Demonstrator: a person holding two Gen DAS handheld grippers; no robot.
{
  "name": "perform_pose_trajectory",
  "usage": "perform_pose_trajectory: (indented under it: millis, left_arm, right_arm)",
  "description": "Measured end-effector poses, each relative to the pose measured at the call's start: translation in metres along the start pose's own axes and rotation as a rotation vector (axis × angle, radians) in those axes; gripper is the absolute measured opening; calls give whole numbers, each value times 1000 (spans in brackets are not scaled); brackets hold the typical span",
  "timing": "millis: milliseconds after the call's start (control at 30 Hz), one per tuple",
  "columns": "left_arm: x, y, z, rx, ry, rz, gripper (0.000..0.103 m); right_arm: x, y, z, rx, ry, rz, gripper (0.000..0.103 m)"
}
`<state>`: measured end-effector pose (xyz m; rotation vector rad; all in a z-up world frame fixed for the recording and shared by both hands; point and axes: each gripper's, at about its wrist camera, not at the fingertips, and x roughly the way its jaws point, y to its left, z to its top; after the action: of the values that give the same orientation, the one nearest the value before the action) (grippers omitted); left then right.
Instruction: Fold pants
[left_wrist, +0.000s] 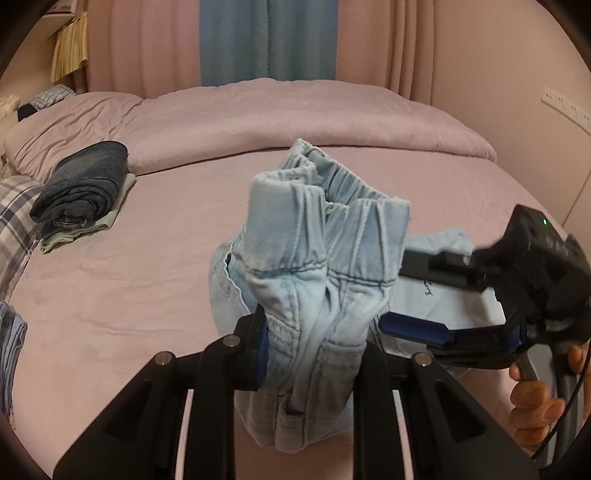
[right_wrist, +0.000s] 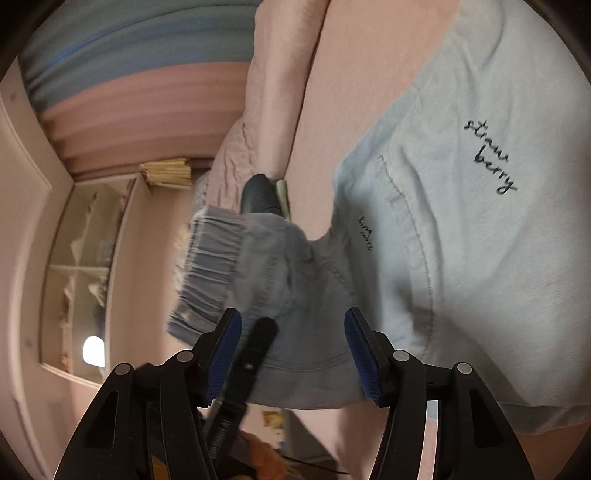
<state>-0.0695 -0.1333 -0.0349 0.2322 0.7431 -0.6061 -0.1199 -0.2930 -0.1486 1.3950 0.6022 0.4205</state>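
Left wrist view: the left gripper (left_wrist: 314, 354) is clenched on a bunched handful of the pale blue denim pants (left_wrist: 321, 258), its black fingers and ribbed blue pads squeezing the cloth from both sides. Straight ahead of the jaws the elastic waistband (left_wrist: 325, 181) stands up in puckered, gathered folds with double stitching — soft, faded, slightly frayed at the rim. To its right the right gripper (left_wrist: 413, 295) reaches in sideways, a hand (left_wrist: 539, 402) on its grey handle. Far ahead to the left, a rolled dark denim bundle (left_wrist: 83, 181) lies on the pink bedspread (left_wrist: 147, 280).

Right wrist view: the right gripper (right_wrist: 293, 354) is released, jaws apart with cloth between them but not pressed. Beyond and to its right, the smooth pants (right_wrist: 461, 240) leg spreads flat, bearing cursive lettering (right_wrist: 489, 157).
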Motion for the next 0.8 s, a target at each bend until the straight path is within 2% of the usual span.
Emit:
perform_pose_trajectory:
  millis: [133,300,433,600,733,767,800]
  left_arm:
    - [5,-9,-2,38,13,-3,21]
    - [11,-15,-3,76,28,-3,22]
    - [16,-14,-4,84,45,-14,23]
    - [21,-25,-8,148,63,-22,23]
    - [25,-29,-11,189,83,-29,36]
    - [25,-29,-12,191,85,-37,44]
    - [24,-28,-12,191,86,-53,60]
  right_arm:
    - [-1,-2,3,40,-8,65,66]
    - [-1,-2,8,65,-9,86,66]
    - [-8,-13,8,137,-38,167,67]
    - [-7,-8,12,128,-8,148,67]
    - [0,4,16,88,10,85,70]
    - [1,7,17,78,17,67,70]
    - [2,8,18,73,22,61,70]
